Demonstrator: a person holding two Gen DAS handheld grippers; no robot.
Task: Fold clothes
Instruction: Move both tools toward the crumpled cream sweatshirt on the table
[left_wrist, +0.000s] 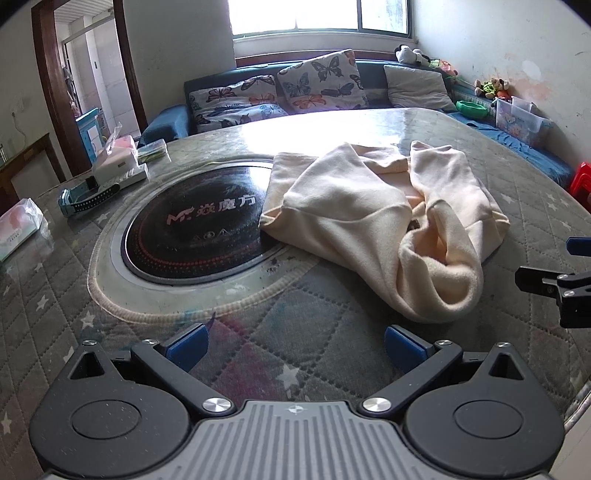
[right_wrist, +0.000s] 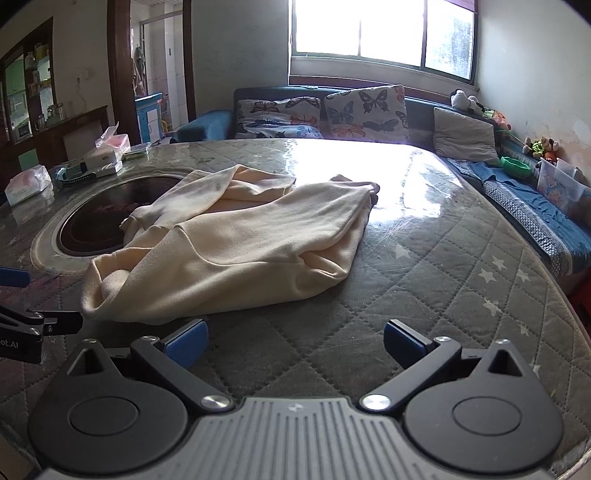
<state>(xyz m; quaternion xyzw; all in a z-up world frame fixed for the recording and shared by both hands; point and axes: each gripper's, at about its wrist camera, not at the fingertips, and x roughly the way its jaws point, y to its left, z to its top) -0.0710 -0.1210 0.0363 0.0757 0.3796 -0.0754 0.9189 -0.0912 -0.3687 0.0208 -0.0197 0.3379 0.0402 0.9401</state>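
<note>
A cream sweatshirt lies crumpled on the round quilted table, its near cuff bunched toward me. In the right wrist view the same sweatshirt spreads left of centre. My left gripper is open, just short of the garment's near end, holding nothing. My right gripper is open too, a little in front of the sweatshirt's hem, empty. Each gripper shows at the edge of the other's view: the right one, the left one.
A black induction hob is set in the table's middle, partly under the garment. Tissue packs, a white box and a blue watch sit at the left. A sofa with butterfly cushions and a storage bin lie beyond.
</note>
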